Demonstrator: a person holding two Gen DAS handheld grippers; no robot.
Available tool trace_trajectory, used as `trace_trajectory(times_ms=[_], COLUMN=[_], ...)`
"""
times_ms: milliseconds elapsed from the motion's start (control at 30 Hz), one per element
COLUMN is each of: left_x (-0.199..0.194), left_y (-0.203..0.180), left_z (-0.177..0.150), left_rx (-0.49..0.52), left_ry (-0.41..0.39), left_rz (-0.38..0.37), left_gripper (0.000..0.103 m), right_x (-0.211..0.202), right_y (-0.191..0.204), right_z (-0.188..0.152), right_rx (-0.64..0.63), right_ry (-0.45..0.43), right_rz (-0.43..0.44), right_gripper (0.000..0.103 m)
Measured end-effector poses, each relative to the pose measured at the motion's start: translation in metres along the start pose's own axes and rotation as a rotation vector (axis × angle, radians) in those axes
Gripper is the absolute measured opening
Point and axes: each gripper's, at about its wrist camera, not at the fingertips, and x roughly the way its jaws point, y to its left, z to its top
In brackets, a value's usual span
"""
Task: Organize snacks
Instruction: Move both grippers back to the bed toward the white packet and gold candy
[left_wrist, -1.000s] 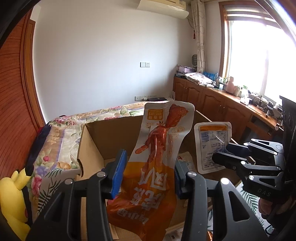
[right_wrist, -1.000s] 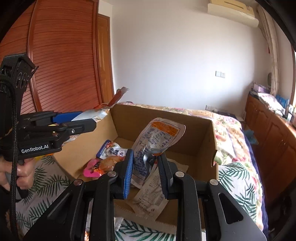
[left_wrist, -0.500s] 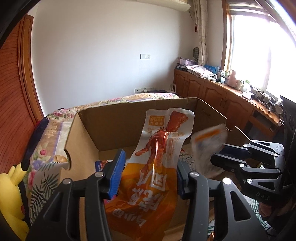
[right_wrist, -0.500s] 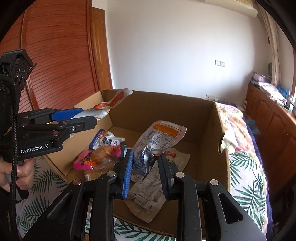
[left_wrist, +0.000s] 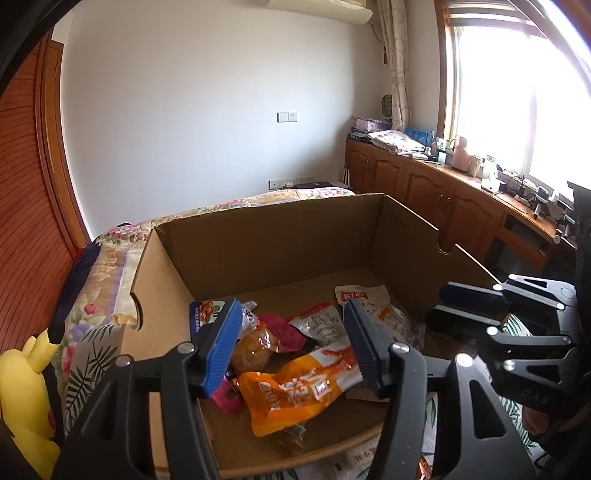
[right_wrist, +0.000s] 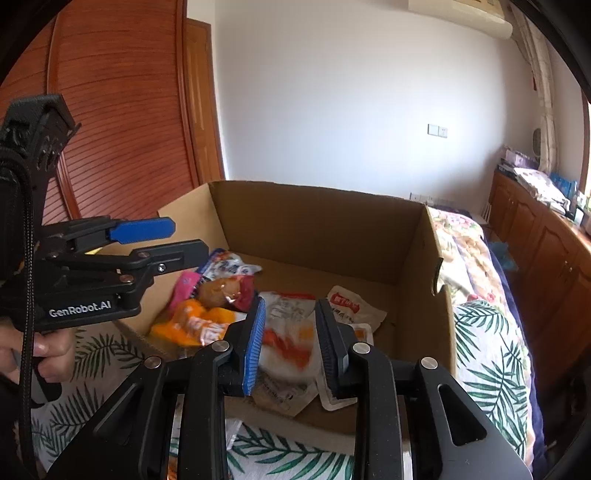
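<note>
Left claw (left_wrist: 291, 343) held apart, jaws just opened, nothing between pads; orange snack pouch (left_wrist: 295, 391) dropped below it into cardboard box (left_wrist: 280, 251). Right claw (right_wrist: 290, 343) parted narrowly, empty; white pouch (right_wrist: 286, 339) released beneath, blurred.

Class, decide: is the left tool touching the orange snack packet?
Apart. The left wrist view shows the orange snack packet lying in the box, below the left tool's open jaws.

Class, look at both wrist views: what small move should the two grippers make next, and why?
Probably lift both clear of the cardboard box. The left gripper has just been opening, and the orange packet lies free on the floor of the box; the right gripper looks empty too, with a pale packet lying below.
</note>
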Motion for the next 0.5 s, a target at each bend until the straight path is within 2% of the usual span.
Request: trace_trajectory(times_ms=[167, 333, 500], left_x=[-0.014, -0.032, -0.050], left_y=[0.002, 0.002, 0.000], left_z=[-0.004, -0.008, -0.016], left_rx=[0.001, -0.002, 0.006], left_ry=[-0.015, -0.036, -0.045], left_rz=[0.011, 0.019, 0.017], left_gripper=[0.060, 0.069, 0.072], right_x=[-0.020, -0.035, -0.051], right_y=[0.006, 0.010, 0.017], right_z=[-0.002, -0.004, -0.013], right_rx=[0.002, 0.004, 0.013], right_ry=[-0.023, -0.034, -0.039], right_rz=[0.005, 0.004, 0.014], right_gripper=[0.030, 0.031, 0.037])
